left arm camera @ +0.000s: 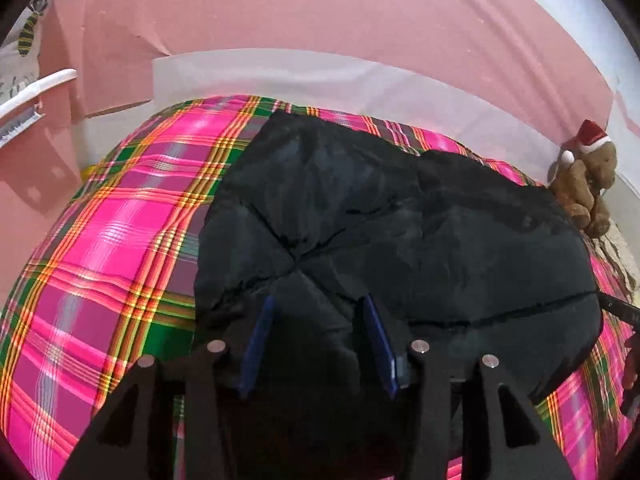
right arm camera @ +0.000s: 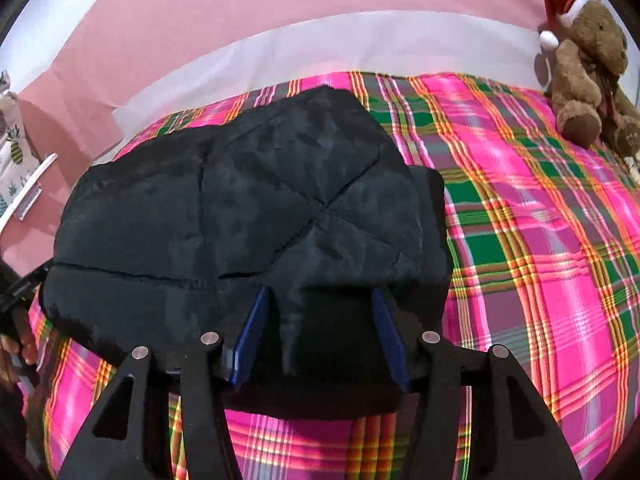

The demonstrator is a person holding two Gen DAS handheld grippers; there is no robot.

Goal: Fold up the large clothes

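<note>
A black quilted jacket point(left arm camera: 400, 220) lies folded in a thick bundle on a bed with a pink, green and orange plaid cover point(left arm camera: 120, 240). My left gripper point(left arm camera: 318, 304) is open, its blue-padded fingers point(left arm camera: 260, 336) straddling the near left edge of the jacket, fabric between them. In the right wrist view the same jacket point(right arm camera: 240, 208) fills the middle. My right gripper point(right arm camera: 320, 296) is open, its blue pads point(right arm camera: 386, 328) either side of the jacket's near right edge. The other gripper's tip shows at the far right of the left wrist view point(left arm camera: 624, 310).
A brown teddy bear with a red Santa hat point(right arm camera: 588, 72) sits at the bed's far right corner, also in the left wrist view point(left arm camera: 588, 176). A pink wall point(left arm camera: 320, 12) with a white band runs behind the bed. A white rail point(left arm camera: 36, 88) stands at left.
</note>
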